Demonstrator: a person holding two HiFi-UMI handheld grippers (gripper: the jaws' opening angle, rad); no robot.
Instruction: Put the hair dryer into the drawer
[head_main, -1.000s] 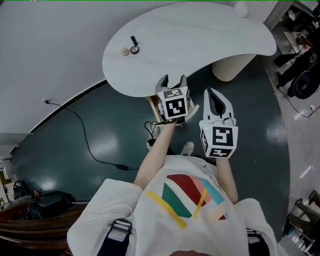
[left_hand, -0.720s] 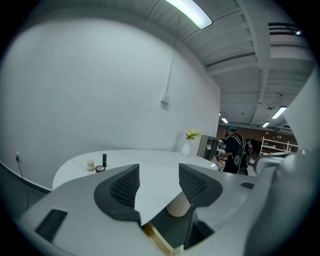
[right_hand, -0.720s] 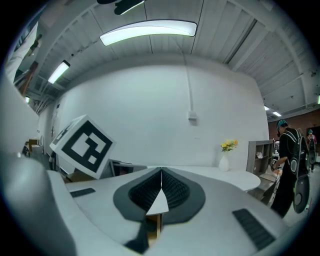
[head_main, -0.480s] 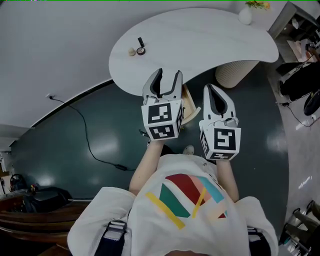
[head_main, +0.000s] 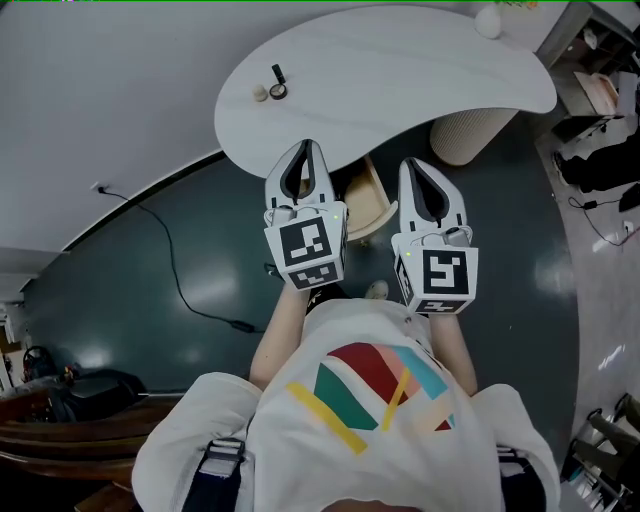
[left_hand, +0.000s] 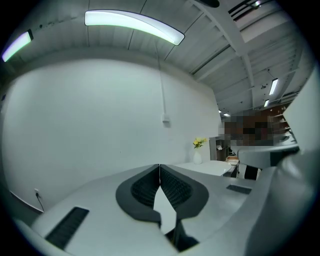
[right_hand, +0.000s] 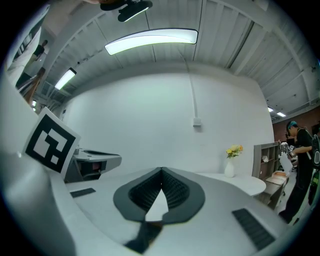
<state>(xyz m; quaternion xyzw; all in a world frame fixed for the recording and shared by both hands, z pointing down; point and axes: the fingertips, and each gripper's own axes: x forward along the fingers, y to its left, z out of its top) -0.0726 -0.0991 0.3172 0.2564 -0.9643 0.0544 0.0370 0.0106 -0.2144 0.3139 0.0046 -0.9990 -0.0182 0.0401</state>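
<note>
The left gripper (head_main: 305, 150) has just clamped shut on nothing; the right gripper (head_main: 413, 168) is likewise clenched and empty. No hair dryer shows ahead of either. What may be the drawer (head_main: 366, 196) sits between them, under the table (head_main: 400, 70); the jaws likely need reopening before any reach.

Tiny unidentifiable items (head_main: 270, 89) on table (head_main: 400, 70)

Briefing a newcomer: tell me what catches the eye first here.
The left hand-held gripper, jaws just closed on nothing, and the right hand-held gripper, also shut and empty, stand side by side mid-frame. Beyond them spreads a curved white table.
</note>
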